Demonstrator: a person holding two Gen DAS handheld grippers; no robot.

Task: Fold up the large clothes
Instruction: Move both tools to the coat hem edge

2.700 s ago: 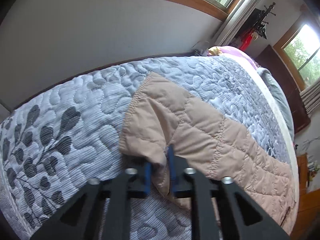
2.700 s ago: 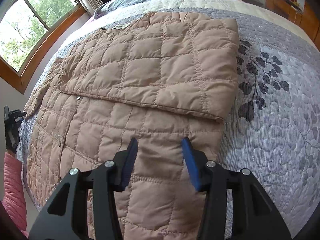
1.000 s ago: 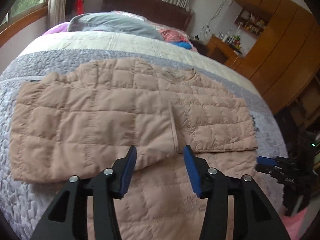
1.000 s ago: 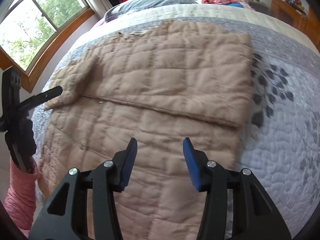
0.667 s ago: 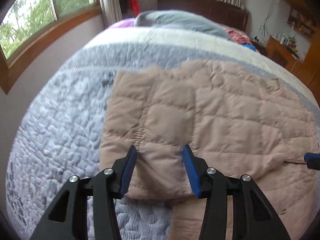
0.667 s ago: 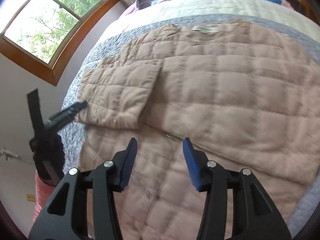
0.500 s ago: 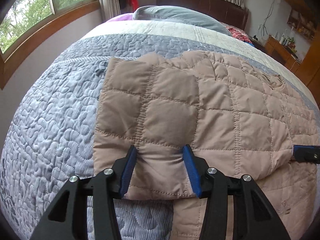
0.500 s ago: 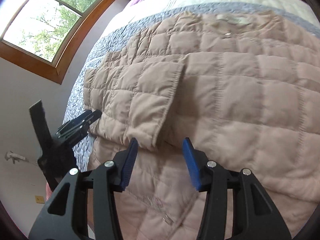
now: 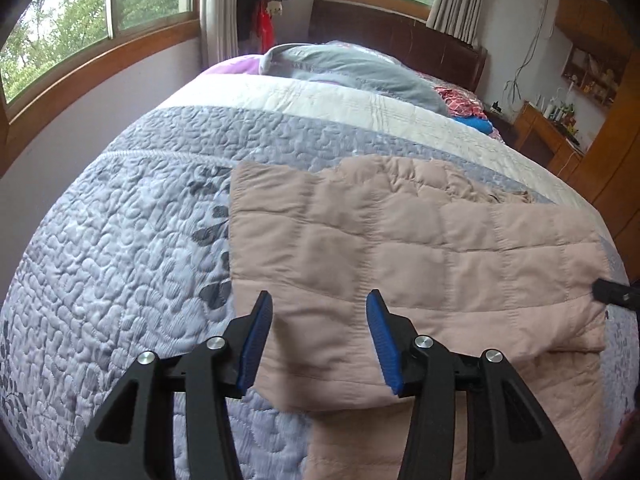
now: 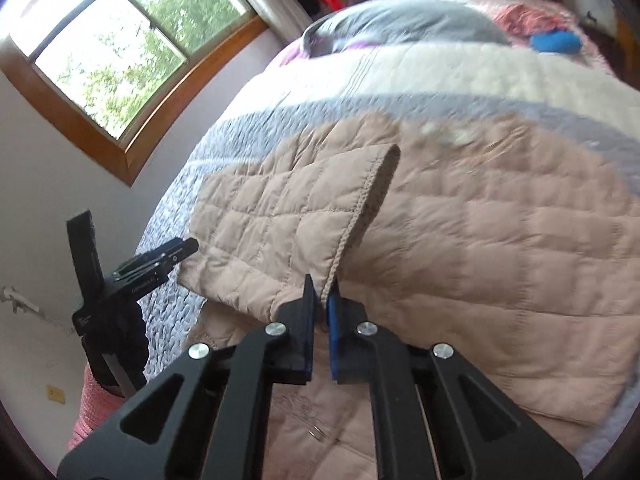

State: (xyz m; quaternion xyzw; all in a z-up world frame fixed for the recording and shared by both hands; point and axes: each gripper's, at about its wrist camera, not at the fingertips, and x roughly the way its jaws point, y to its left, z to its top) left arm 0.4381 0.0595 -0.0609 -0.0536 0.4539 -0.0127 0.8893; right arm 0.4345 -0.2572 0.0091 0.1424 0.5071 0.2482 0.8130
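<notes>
A tan quilted jacket (image 9: 420,256) lies flat on the grey patterned quilt (image 9: 132,248), with one sleeve folded across its body. My left gripper (image 9: 318,336) is open and hovers over the folded sleeve's near left corner, pads clear of the fabric. My right gripper (image 10: 324,304) is shut on the ribbed cuff edge of the sleeve (image 10: 288,216), which rises in a ridge from the jacket body (image 10: 500,264). The left gripper (image 10: 160,256) shows at that sleeve's far corner in the right wrist view. The tip of the right gripper (image 9: 616,294) shows at the right edge of the left wrist view.
A grey pillow (image 9: 352,68) and a dark headboard (image 9: 400,36) lie at the bed's far end, with a blue cloth (image 9: 474,122) beside them. Wooden-framed windows (image 9: 96,20) line the left wall. Wooden cupboards (image 9: 616,152) stand on the right. A pink fabric (image 10: 92,412) hangs at the bed's side.
My right gripper has closed on the sleeve's cuff edge and raised it off the jacket. The left gripper stays open and has drawn back a little along the sleeve's corner.
</notes>
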